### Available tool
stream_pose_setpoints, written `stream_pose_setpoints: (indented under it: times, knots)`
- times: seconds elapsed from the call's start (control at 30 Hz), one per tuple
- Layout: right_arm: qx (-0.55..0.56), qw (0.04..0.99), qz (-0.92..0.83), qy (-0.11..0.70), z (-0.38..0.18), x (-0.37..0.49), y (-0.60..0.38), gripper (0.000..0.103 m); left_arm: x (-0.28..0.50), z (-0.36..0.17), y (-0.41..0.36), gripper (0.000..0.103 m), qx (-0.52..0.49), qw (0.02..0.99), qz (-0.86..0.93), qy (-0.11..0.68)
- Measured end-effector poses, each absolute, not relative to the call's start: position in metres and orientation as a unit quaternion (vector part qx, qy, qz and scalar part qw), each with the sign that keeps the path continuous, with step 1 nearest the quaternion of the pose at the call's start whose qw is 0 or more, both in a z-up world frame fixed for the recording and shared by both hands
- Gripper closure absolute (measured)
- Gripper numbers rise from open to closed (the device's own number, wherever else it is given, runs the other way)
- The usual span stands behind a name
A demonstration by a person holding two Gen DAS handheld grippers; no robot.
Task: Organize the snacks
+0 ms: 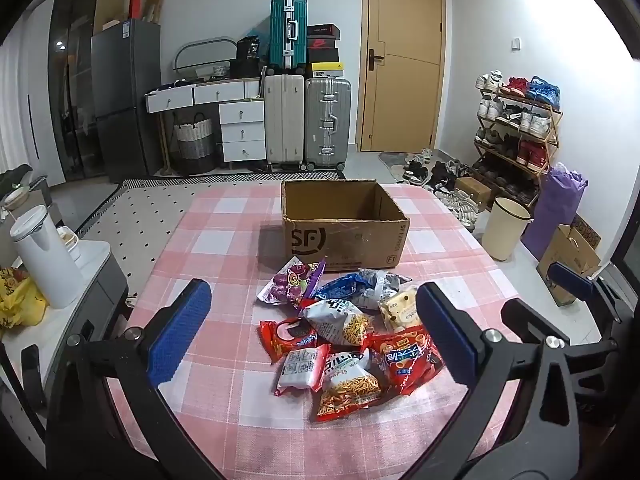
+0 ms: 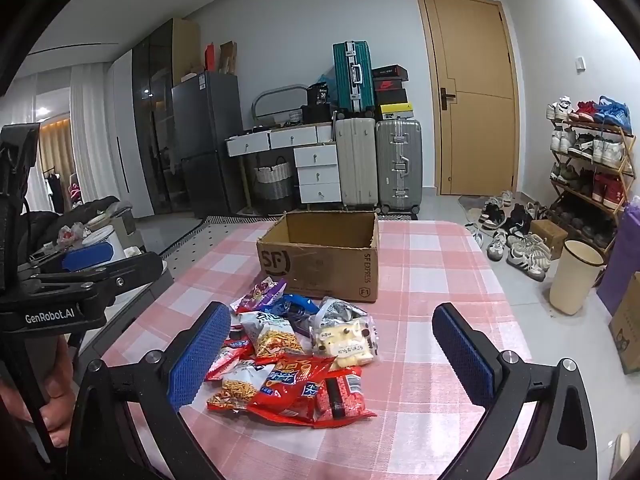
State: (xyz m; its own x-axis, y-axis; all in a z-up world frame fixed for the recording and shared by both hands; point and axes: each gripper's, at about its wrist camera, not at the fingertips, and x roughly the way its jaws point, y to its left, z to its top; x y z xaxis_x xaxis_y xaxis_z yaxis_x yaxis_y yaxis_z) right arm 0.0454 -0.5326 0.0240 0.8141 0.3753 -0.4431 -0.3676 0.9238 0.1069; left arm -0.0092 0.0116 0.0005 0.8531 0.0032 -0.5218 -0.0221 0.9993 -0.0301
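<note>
A pile of several snack packets [image 1: 344, 336] [image 2: 296, 360] lies on the pink checked tablecloth [image 1: 224, 248] [image 2: 440, 264]. Behind it stands an open, empty cardboard box [image 1: 344, 224] [image 2: 320, 256]. My left gripper [image 1: 316, 332] hovers open above and before the pile, nothing between its blue pads. My right gripper [image 2: 332, 356] is open too, the pile's right part showing between its fingers, untouched. In the right wrist view the left gripper's body [image 2: 80, 276] shows at the left edge with a hand under it. The right gripper's fingers [image 1: 572, 280] show at the left wrist view's right edge.
A white kettle [image 1: 44, 256] and yellow bag [image 1: 16, 300] sit on a side unit left of the table. A cream bin [image 1: 506, 228] [image 2: 576, 276], purple bag [image 1: 556, 208], shoes and a shoe rack [image 2: 592, 168] stand on the floor to the right. Suitcases [image 1: 308, 120] and drawers line the far wall.
</note>
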Motion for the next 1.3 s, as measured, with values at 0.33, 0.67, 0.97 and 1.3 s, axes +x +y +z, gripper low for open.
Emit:
stream_pose_setpoints:
  times: [0.33, 0.67, 0.97, 1.3]
  knots:
    - [0.009, 0.952, 0.195, 0.236, 0.027, 0.044, -0.534, 0.0, -0.009, -0.003, 0.013, 0.001, -0.018, 0.962, 0.005, 0.273]
    - [0.008, 0.95, 0.201, 0.239, 0.024, 0.045, -0.532, 0.0, -0.008, -0.008, 0.014, 0.001, -0.019, 0.961, 0.004, 0.276]
    - [0.01, 0.942, 0.218, 0.254, 0.019, 0.047, -0.532, 0.0, -0.002, -0.02, 0.018, 0.001, -0.028, 0.958, 0.006, 0.285]
    - [0.017, 0.937, 0.247, 0.248, -0.009, 0.066, -0.522, 0.0, 0.014, -0.039, 0.024, 0.001, -0.037, 0.952, 0.004, 0.305]
